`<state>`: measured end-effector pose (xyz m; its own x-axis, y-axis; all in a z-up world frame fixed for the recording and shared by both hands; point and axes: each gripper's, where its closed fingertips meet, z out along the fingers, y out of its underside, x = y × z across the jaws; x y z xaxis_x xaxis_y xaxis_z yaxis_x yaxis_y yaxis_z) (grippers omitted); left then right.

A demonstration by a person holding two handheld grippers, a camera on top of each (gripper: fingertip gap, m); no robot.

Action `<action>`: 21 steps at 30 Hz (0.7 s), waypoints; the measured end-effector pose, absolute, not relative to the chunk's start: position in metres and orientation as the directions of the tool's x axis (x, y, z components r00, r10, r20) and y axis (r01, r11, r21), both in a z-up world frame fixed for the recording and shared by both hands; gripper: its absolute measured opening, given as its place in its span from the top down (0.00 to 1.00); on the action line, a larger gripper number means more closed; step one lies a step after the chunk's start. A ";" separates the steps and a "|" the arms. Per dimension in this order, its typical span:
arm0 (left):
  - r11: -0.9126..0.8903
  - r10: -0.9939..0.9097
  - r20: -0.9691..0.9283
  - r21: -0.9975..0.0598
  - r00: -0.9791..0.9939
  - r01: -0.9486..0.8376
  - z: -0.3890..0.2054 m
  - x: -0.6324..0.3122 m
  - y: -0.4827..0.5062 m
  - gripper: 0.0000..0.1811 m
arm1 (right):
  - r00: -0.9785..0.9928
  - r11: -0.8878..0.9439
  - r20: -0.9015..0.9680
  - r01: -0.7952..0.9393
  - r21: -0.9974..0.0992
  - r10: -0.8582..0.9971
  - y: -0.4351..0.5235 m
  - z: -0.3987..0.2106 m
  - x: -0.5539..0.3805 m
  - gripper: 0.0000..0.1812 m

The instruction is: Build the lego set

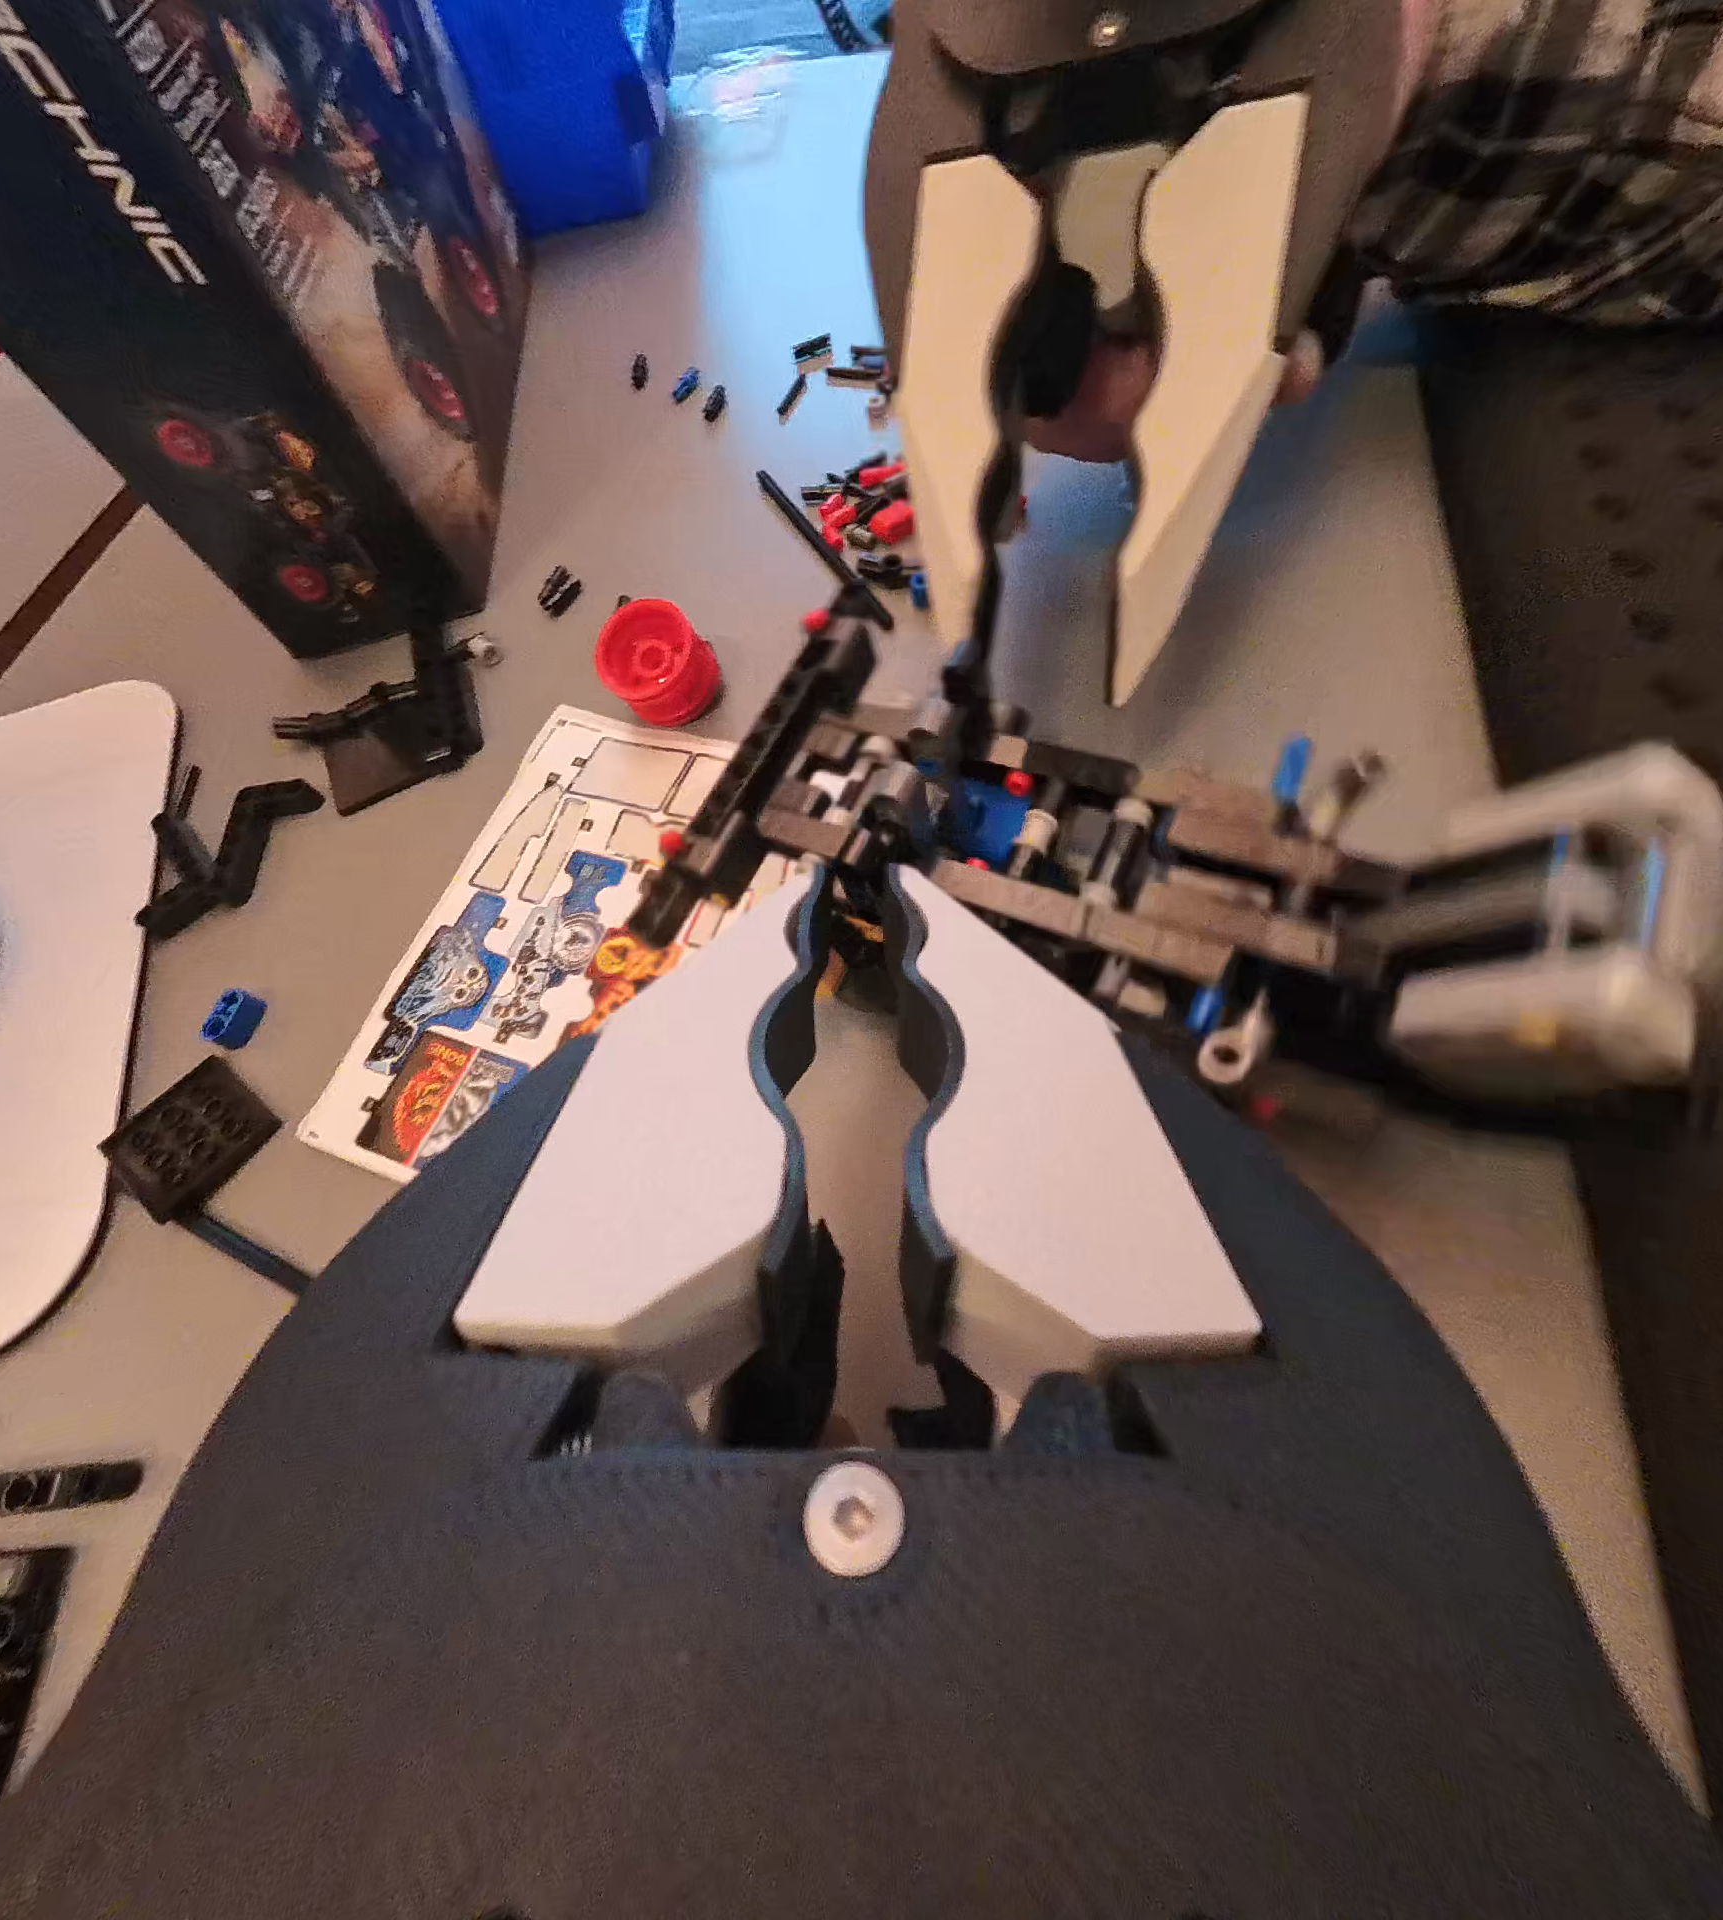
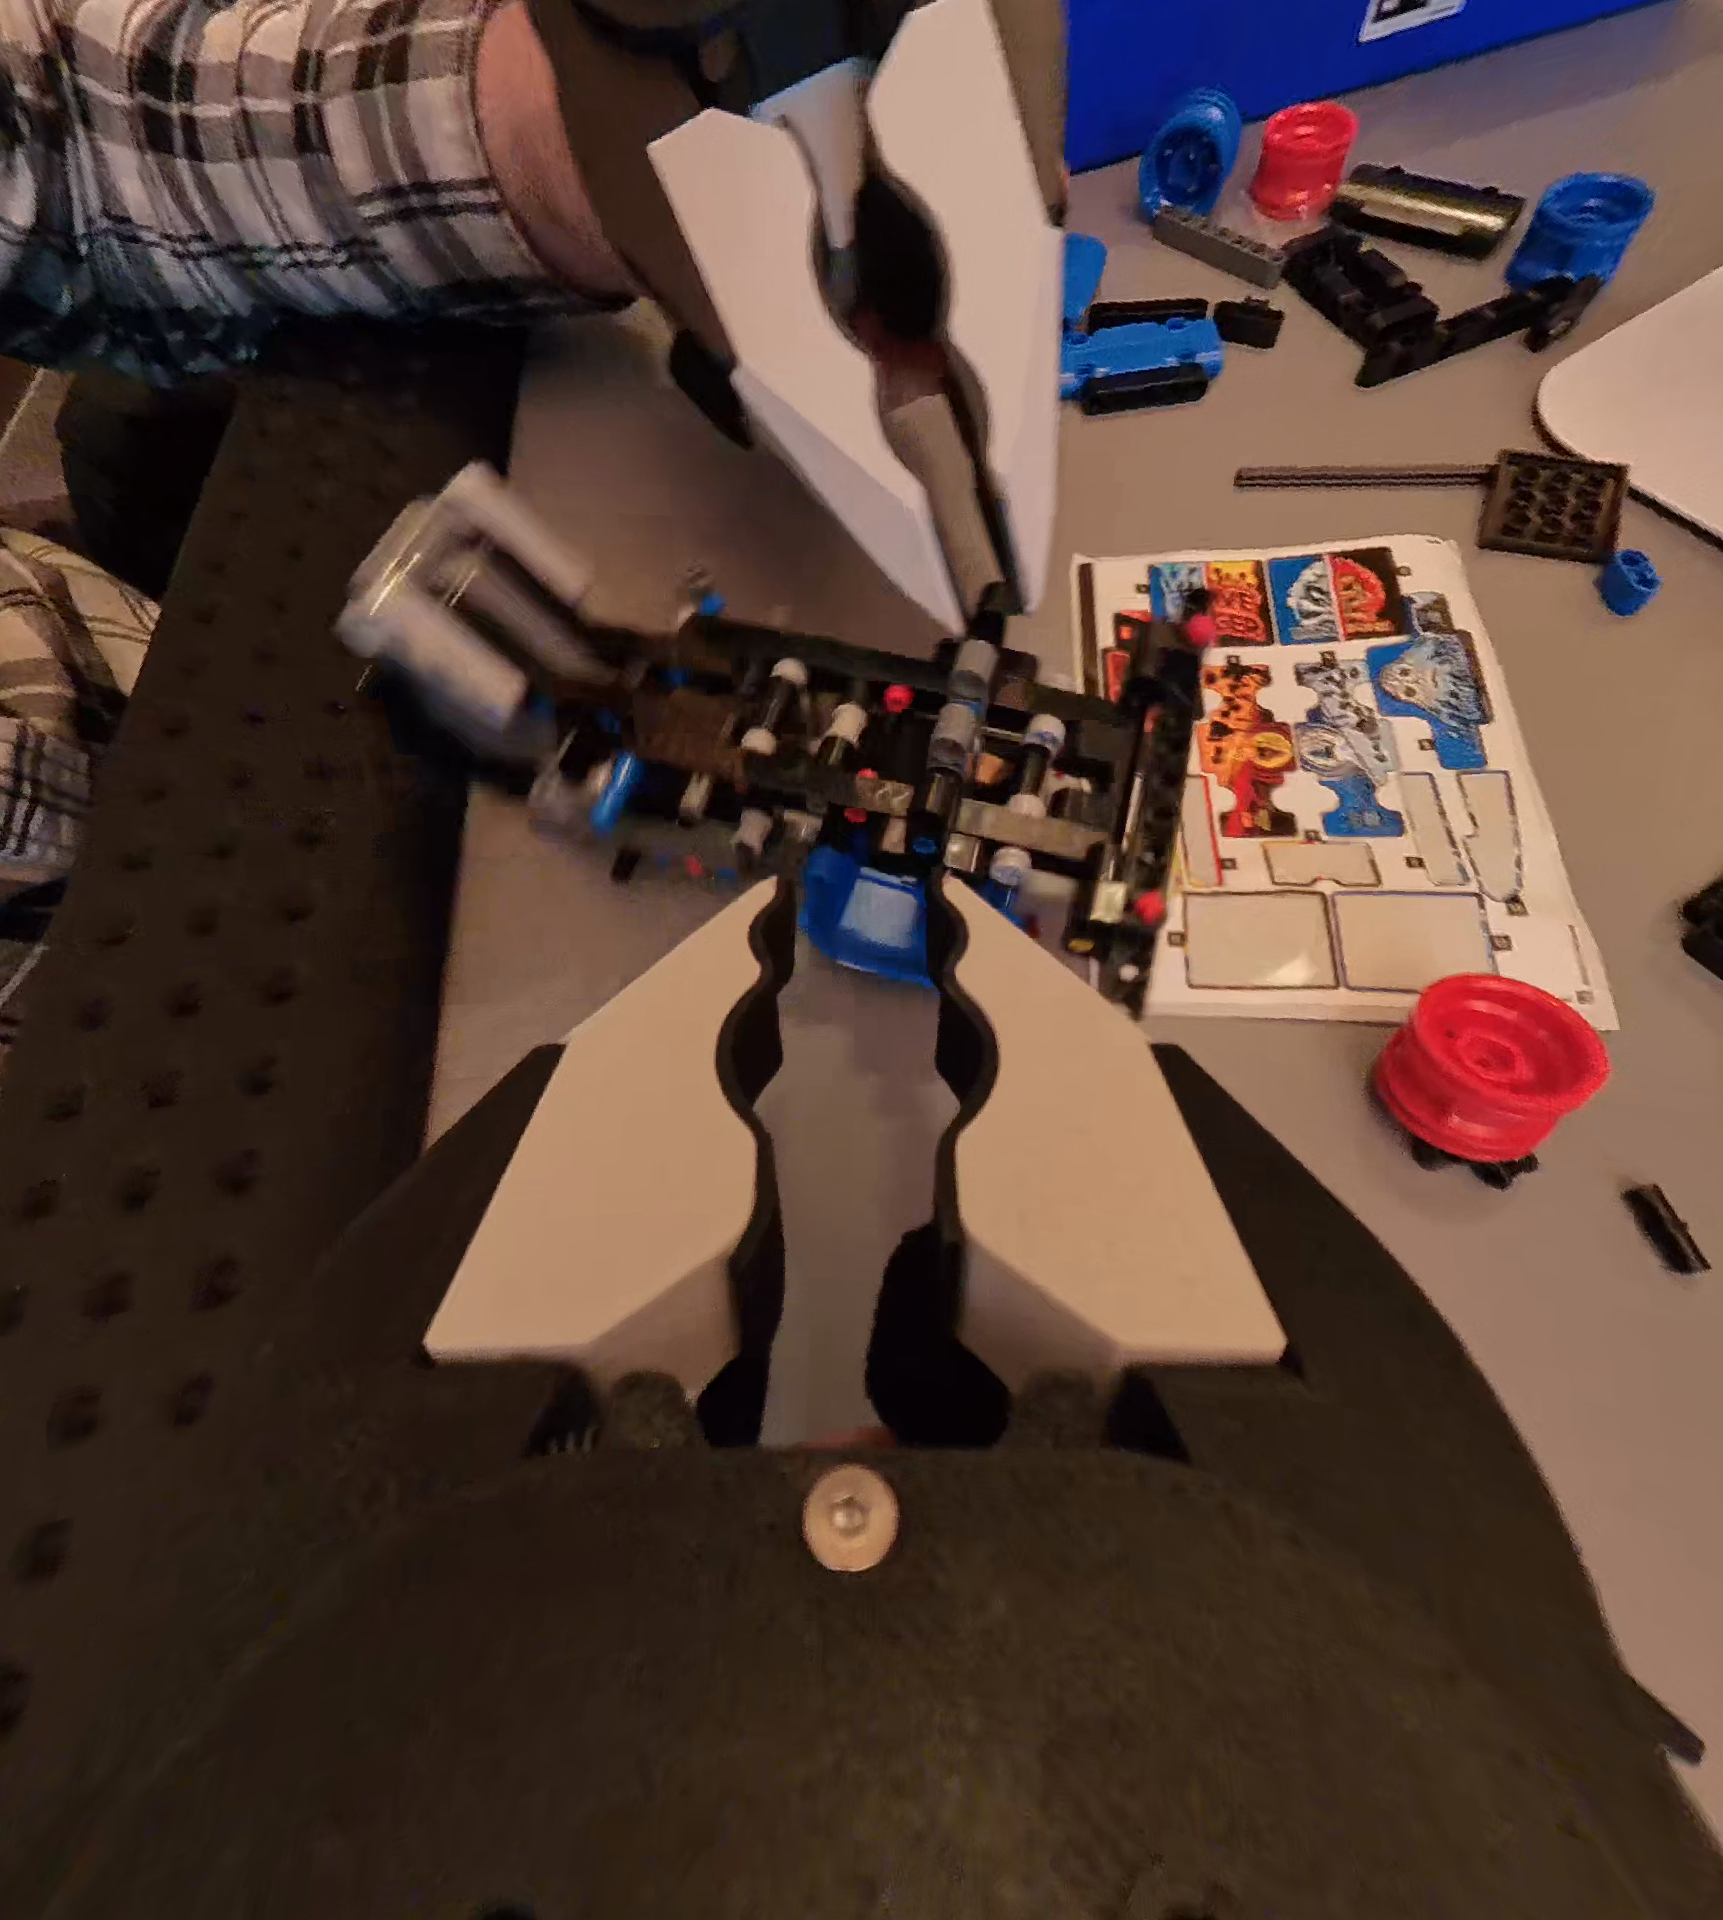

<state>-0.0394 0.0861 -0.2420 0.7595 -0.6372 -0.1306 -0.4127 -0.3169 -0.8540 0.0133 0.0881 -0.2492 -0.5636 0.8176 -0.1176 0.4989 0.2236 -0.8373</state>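
Observation:
A half-built black Technic chassis (image 1: 1096,852) with blue, red and white pins and a grey block (image 1: 1563,935) at one end hangs blurred just above the grey table. My left gripper (image 1: 857,888) is shut on a black part at the chassis's near side. It enters the right wrist view from above (image 2: 987,597), pinching the chassis (image 2: 888,748) at its far edge. My right gripper (image 2: 862,894) is shut on a blue piece (image 2: 867,920) on the chassis's near side. In the left wrist view the right gripper (image 1: 1044,665) comes down from the top.
A sticker sheet (image 2: 1356,779) lies under the chassis end, with a red wheel rim (image 2: 1491,1081) beside it. Blue rims (image 2: 1189,156) and loose black parts lie beyond. The set's black box (image 1: 213,312), a white board (image 1: 5,987) and a black perforated mat (image 2: 161,935) border the table. The grippers' ends are close to 6 cm from one another. The red wheel rim (image 2: 1491,1081) lies around 11 cm away from my right fingertips. The left camera catches it too, in the left wrist view (image 1: 667,642).

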 end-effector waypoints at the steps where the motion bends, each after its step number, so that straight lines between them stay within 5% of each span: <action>1: -0.321 -0.626 -0.134 -0.853 0.768 -0.411 -0.242 -0.043 0.088 0.95 | -0.572 0.226 -0.119 0.495 -0.839 0.812 0.085 -0.249 0.013 0.88; 13: -0.354 -0.529 -0.091 -0.880 0.843 -0.317 -0.209 -0.089 0.071 0.83 | -0.563 0.205 -0.103 0.456 -0.866 0.820 0.103 -0.232 0.025 0.86; 21: -0.396 -0.576 -0.034 -0.863 0.817 -0.314 -0.200 -0.076 0.021 0.63 | -0.511 0.166 -0.100 0.449 -0.878 0.854 0.114 -0.231 0.017 0.82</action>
